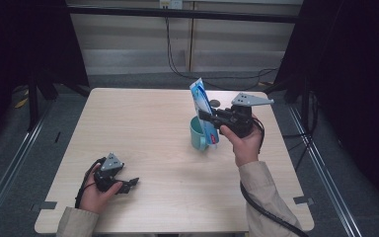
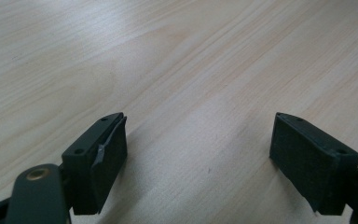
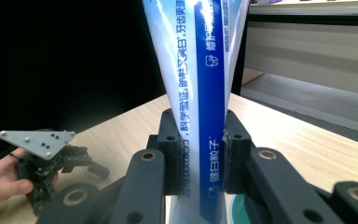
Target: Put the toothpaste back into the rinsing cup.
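We see a toothpaste tube (image 1: 203, 111), white with a broad blue band running lengthwise and light blue shading along its sides, printed with columns of small Chinese characters. It widens to a flat crimped end at the top and narrows downward. The tube stands nearly upright, leaning a little, with its lower end over or just inside the teal mug (image 1: 197, 133); from the high view we cannot tell whether it touches the mug's rim. In the right gripper view a sliver of the mug's teal rim (image 3: 235, 205) shows just below the jaws.

The right gripper (image 1: 208, 117) is clamped on the tube (image 3: 200, 93) about midway along its length, both black pads pressed flat against its sides so that the tube is pinched between them (image 3: 199, 158). It sits just to the right of the mug, held level.

The left gripper (image 1: 131, 183) rests low on the table (image 1: 148, 113), well to the left of the mug and nearer the person. Its jaws stand wide apart with bare wood (image 2: 196, 140) between them.
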A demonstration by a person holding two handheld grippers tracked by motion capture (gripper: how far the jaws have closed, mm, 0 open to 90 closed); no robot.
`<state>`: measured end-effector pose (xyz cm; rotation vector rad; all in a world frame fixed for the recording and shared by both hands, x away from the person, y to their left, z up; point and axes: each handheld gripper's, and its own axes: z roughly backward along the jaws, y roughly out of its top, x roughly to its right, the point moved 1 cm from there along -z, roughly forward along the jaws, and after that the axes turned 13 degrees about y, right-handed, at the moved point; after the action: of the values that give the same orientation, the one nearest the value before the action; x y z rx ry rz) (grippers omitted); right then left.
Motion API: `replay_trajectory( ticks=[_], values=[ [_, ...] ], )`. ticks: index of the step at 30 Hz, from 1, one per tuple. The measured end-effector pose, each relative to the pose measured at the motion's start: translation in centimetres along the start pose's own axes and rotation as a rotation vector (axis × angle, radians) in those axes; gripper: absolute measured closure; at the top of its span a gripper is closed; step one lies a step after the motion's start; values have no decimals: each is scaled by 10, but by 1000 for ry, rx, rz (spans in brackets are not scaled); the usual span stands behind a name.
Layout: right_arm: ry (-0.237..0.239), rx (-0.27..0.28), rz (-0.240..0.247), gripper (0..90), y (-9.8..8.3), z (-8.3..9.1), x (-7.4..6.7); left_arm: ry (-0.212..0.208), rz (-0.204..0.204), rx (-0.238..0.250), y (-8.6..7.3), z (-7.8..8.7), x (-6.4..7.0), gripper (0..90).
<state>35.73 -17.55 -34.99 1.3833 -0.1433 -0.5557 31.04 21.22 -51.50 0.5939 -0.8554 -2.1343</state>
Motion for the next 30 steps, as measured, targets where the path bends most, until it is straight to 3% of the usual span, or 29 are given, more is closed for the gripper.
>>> replay_trajectory(
  ticks=[22,30],
  values=[
    [-37,-4,1,741,14,-18,17,-1,-5,-1,0,0,0,187],
    [-49,32,-4,741,17,-18,24,-1,-5,-1,0,0,0,187]
  ],
)
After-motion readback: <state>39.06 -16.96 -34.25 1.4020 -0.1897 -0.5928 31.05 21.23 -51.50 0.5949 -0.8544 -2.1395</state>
